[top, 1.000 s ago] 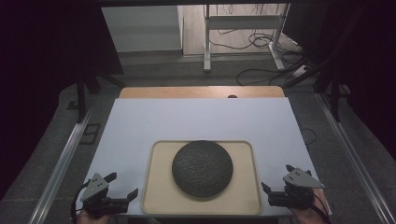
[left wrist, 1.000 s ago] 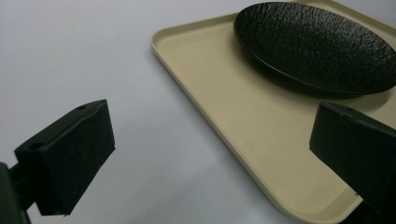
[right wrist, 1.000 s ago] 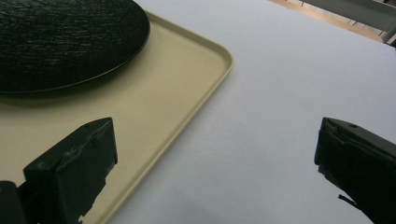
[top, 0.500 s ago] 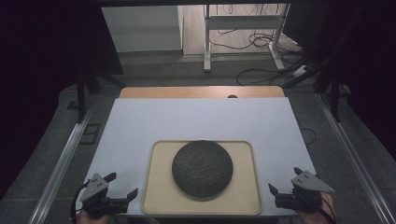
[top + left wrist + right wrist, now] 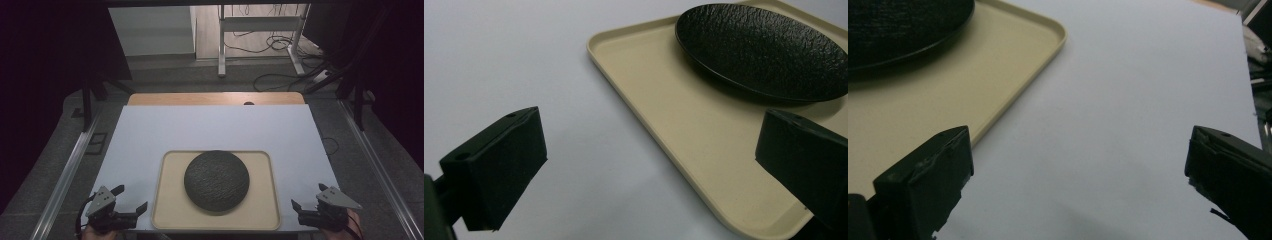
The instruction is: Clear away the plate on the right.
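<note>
In the high view a beige tray (image 5: 260, 210) lies on the white table top (image 5: 210, 130) toward six o'clock, its long sides running from nine to three, and a dark, rough-textured plate (image 5: 216, 181) sits in the middle of it, touching the tray floor and well inside the raised rim on every side. The left gripper (image 5: 131, 202) hovers at about eight o'clock from the plate, just beside the tray's left near corner, with its jaws spread wide and nothing between them. In the left gripper view (image 5: 649, 175) one jaw stands over the bare table at nine o'clock and the other over the tray's near edge at three o'clock; the plate (image 5: 764, 50) lies ahead toward one o'clock, apart from both jaws. The right gripper (image 5: 306, 201) sits at about four o'clock from the plate, near the tray's right near corner, jaws likewise wide apart and empty. In the right gripper view (image 5: 1078, 175) the tray (image 5: 1013, 65) runs off toward ten o'clock with the plate's dark edge (image 5: 903, 25) at eleven, while open table (image 5: 1148, 100) lies between the jaws.
</note>
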### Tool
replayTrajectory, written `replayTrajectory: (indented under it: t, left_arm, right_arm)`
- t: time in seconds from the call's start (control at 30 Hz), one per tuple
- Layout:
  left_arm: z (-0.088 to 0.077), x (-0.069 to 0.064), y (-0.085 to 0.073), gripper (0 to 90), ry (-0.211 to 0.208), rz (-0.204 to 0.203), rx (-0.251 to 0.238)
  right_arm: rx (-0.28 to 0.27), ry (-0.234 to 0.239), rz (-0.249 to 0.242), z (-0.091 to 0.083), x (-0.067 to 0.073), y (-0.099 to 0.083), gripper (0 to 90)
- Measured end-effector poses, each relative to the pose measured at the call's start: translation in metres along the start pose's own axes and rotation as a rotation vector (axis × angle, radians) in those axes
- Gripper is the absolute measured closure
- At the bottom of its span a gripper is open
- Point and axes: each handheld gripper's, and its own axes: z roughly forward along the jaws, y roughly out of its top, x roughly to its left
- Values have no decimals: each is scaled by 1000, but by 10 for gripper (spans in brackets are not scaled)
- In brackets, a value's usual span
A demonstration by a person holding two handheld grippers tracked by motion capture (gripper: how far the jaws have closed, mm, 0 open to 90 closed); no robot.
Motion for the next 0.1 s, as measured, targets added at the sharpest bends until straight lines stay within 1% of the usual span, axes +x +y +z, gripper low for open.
replayTrajectory:
  t: [0.1]
  left_arm:
    - [1,0,0,0,-1,1,1]
  right_arm:
    - [12,1,7,2,-2,-2,0]
